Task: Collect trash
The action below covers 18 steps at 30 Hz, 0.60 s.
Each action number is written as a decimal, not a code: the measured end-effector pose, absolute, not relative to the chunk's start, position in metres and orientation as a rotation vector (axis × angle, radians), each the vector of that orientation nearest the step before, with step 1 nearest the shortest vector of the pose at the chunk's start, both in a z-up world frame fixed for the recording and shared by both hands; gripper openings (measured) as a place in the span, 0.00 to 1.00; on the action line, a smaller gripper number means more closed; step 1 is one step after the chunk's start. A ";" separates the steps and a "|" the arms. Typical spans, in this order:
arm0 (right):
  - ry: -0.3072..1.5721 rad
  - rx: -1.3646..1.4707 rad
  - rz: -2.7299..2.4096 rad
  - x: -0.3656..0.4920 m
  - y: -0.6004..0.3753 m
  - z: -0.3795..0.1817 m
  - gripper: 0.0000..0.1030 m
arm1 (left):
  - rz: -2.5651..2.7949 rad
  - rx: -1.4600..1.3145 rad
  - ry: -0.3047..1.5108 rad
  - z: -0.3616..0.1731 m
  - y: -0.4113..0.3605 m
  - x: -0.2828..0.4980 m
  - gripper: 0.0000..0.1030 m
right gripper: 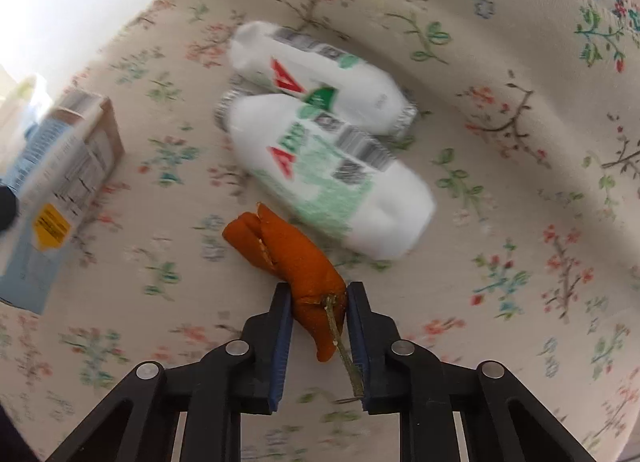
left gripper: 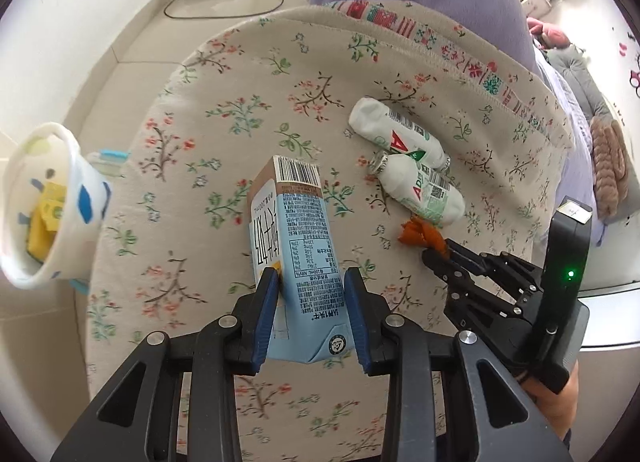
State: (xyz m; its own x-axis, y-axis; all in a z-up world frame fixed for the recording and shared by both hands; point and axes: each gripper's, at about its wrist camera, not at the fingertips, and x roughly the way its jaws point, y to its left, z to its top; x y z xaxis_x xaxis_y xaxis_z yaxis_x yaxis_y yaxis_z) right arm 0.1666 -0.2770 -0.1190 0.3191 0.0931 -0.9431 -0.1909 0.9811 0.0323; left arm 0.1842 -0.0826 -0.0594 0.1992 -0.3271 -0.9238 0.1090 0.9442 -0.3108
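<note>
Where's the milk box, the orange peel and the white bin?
milk box (left gripper: 298,258), left wrist view, on its blue printed side.
orange peel (right gripper: 296,258), right wrist view, on its middle.
white bin (left gripper: 86,198), left wrist view, on its outer wall.

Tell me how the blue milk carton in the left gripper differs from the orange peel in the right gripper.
The pale blue rectangular milk carton is a printed, straight-sided box; the curled orange peel is an irregular scrap with a stem. The carton is far bigger, filling the left gripper, while the peel is a thin piece between the pads of the right gripper. Both are gripped at one end above the floral tablecloth.
</note>
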 end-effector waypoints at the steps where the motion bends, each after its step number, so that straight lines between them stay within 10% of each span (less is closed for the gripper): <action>1: 1.228 -0.087 0.178 0.165 -0.274 -0.117 0.22 | -0.308 -0.186 1.329 -0.057 -0.081 0.184 0.35; 18: 1.102 0.096 0.175 0.120 -0.266 -0.067 0.22 | -0.296 -0.009 1.263 -0.051 -0.089 0.167 0.34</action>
State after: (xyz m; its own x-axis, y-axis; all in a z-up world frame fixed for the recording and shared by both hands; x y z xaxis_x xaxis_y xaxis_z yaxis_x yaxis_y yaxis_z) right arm 0.1198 -0.2665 -0.0666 0.4402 0.1884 -0.8779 -0.0929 0.9821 0.1641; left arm 0.1669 -0.0891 -0.0512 0.2698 -0.2243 -0.9364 0.2146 0.9620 -0.1686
